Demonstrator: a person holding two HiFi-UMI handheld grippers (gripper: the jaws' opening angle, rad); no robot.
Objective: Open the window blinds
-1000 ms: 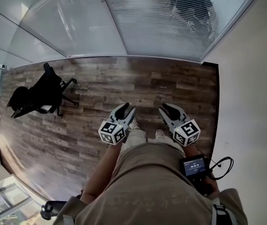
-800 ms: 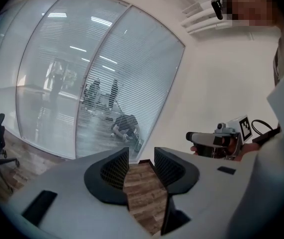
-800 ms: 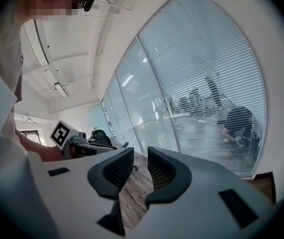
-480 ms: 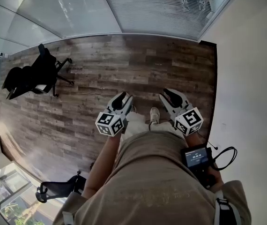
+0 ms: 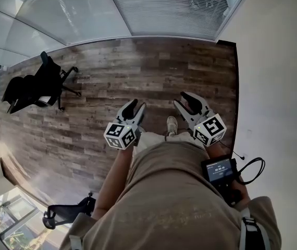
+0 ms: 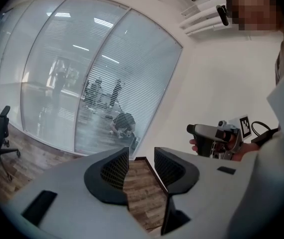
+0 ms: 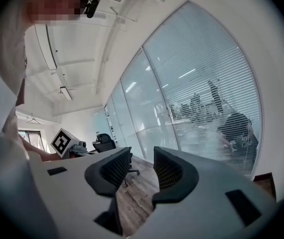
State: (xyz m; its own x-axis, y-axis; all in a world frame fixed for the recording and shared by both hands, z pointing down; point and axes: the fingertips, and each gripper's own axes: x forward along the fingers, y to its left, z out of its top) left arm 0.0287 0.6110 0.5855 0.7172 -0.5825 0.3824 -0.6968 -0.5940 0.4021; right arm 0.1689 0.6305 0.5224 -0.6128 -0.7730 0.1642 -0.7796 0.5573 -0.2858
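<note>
White slatted blinds (image 5: pixel 164 7) cover the glass wall panel ahead; they also show as blinds (image 6: pixel 124 83) in the left gripper view and blinds (image 7: pixel 207 83) in the right gripper view. A person stands on the wood floor several steps short of them. My left gripper (image 5: pixel 134 106) is held at waist height, open and empty. My right gripper (image 5: pixel 185 99) is beside it, open and empty too. Both point toward the glass wall. In the left gripper view the left gripper (image 6: pixel 141 164) shows only floor between its pads, and the right gripper (image 7: pixel 142 167) likewise.
A black office chair (image 5: pixel 36 87) stands on the floor at the left. A white wall (image 5: pixel 279 61) runs along the right. Frosted glass panels (image 5: pixel 60 9) continue to the left of the blinds. A second chair base (image 5: pixel 65 215) is at lower left. A small screen device (image 5: pixel 220 168) hangs at the person's hip.
The person has walked toward the glass wall: the floor and the chair slid down in the head view. Both grippers stayed open and level in front of the body.
</note>
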